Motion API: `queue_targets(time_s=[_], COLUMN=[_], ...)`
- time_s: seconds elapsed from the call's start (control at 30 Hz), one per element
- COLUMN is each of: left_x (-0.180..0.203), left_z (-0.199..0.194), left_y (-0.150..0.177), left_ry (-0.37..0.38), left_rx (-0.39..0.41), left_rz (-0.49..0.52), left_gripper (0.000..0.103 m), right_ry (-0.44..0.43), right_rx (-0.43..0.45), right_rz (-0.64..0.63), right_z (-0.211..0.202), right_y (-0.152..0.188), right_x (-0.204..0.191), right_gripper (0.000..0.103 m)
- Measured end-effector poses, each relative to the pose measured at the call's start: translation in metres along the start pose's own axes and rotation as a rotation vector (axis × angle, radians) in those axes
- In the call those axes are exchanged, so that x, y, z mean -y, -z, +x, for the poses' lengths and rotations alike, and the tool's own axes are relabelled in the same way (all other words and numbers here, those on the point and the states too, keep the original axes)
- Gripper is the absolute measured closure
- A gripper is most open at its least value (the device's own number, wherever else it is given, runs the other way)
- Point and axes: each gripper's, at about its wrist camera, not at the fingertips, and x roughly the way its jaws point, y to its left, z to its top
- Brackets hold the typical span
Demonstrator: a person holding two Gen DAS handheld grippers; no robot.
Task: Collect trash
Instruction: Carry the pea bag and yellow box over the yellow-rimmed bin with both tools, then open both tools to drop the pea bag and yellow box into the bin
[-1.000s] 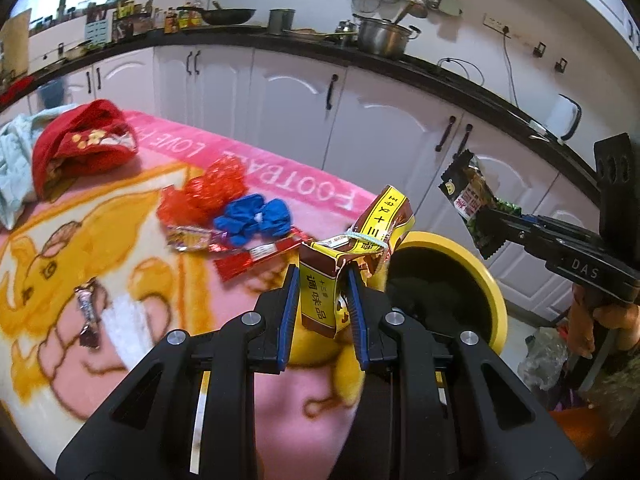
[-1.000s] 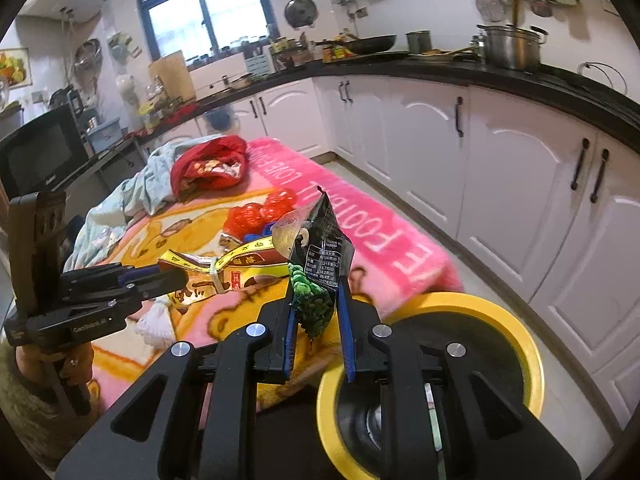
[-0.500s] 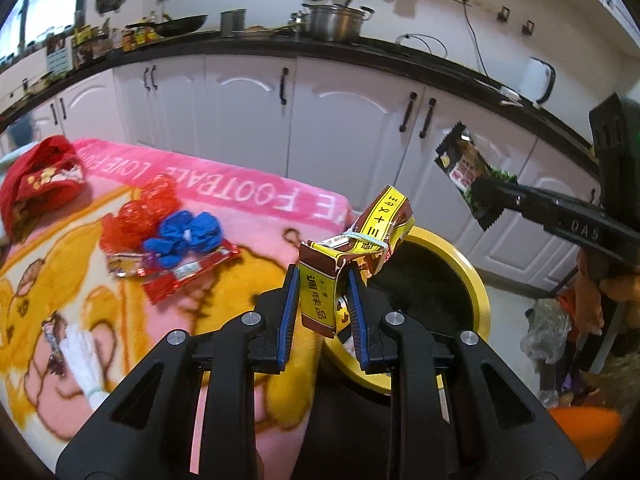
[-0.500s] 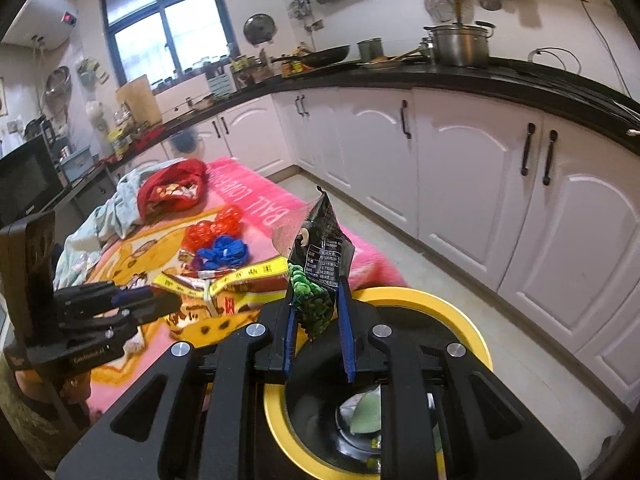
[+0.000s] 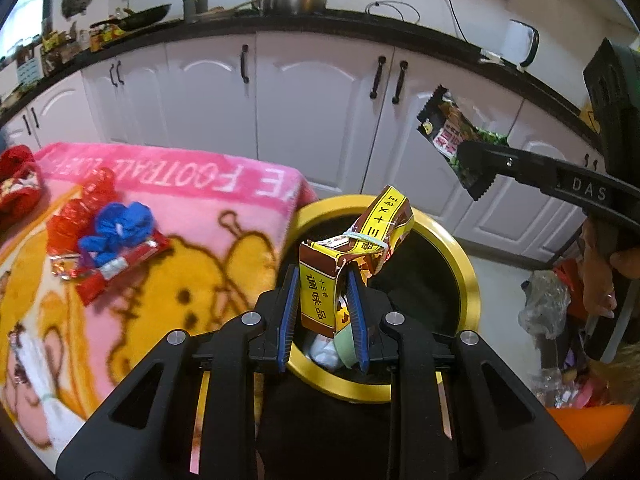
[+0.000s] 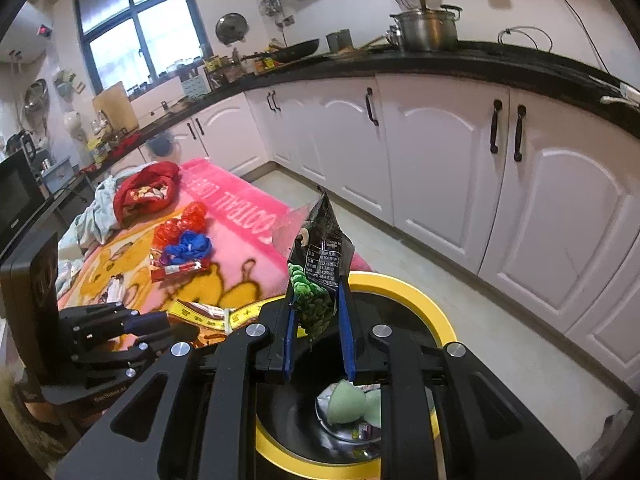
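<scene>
Bright, even kitchen light, strong fisheye warp.
Daylight thru window [image 6: 132, 44]; cabinets [image 5: 320, 120] bow at edges, corners go black. Blanket [image 5: 168, 264] soft w/ slight blur, glare on pot [image 6: 426, 30], shadows soft, faint.

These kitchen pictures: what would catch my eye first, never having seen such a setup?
Probably the yellow-rimmed bin right below, with each gripper holding trash over it: the left gripper pinches a crumpled yellow-and-brown seasoning packet, the right gripper a black-and-green snack bag. Beside the bin, a bright pink cartoon blanket carries red and blue wrappers.
</scene>
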Motion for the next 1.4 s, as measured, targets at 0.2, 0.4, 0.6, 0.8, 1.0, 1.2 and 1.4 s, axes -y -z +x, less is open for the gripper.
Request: queue_targets(time_s=[0.2,0.4,0.6,0.8,1.0,1.2,1.4], left_x=[0.009,0.015,0.017,0.017,0.018,0.021,0.013], left_z=[0.022,0.041,0.055,0.064,0.071,0.072,0.059], left_y=[0.011,0.019,0.026,0.029,0.029,0.029,0.029], left_ry=[0.011,0.026,0.048,0.066,0.091,0.100,0.084], left_rx=[-0.048,-0.094,-0.126,-0.144,-0.151,-0.144,-0.114], left_rz=[0.012,0.018,0.011,-0.003,-0.026,-0.027,-0.046], left_gripper=[0.086,0.086,0.085,0.085,0.085,0.069,0.052], right_ry=[0.017,0.021,0.027,0.028,0.030,0.034,0.038], right_rx=[-0.055,-0.108,-0.151,-0.178,-0.200,-0.197,-0.186], right_rz=[0.008,0.019,0.028,0.048,0.065,0.105,0.129], right_z=[0.013,0.029,0.044,0.055,0.063,0.063,0.060], right_y=[0.011,0.022,0.033,0.038,0.042,0.042,0.041], right_x=[0.010,0.019,0.026,0.034,0.038,0.048,0.052], right_gripper=[0.085,0.085,0.085,0.084,0.083,0.073,0.059])
